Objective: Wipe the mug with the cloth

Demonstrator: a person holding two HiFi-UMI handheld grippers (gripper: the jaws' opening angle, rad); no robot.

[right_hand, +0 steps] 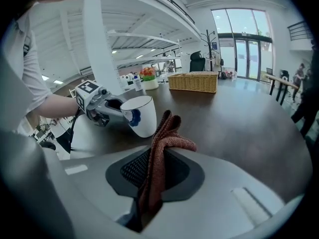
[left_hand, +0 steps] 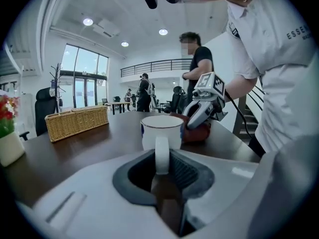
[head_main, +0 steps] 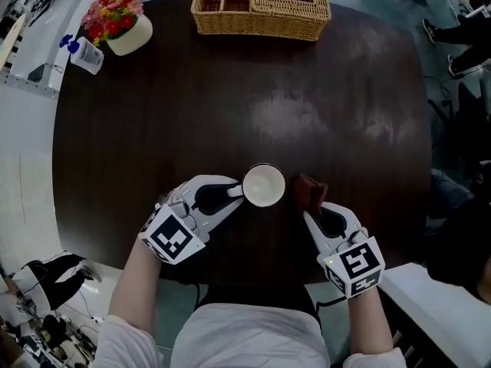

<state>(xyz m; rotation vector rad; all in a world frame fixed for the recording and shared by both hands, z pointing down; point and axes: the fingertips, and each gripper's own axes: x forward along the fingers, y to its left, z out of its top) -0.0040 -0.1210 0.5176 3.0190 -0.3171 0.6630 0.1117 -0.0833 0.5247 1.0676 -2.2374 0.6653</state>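
The dark, glossy round bench [head_main: 230, 106] carries a white mug [head_main: 263, 185], upright near its front edge. The left gripper [head_main: 236, 192] has its jaws closed on the mug's handle. The right gripper [head_main: 308, 207], just to the right of the mug, has its jaws pinched on a reddish-brown cloth [head_main: 311, 188] that sticks up between them. A wicker basket [head_main: 261, 8], a flower pot [head_main: 126, 25] and a small bottle [head_main: 84, 54] sit at the far side. Around is a bright hall with tall windows [left_hand: 84, 78], ceiling lights and people standing far off.

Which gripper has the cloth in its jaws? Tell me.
The right gripper, shut on the reddish-brown cloth; the left gripper is instead clamped on the handle of the white mug.
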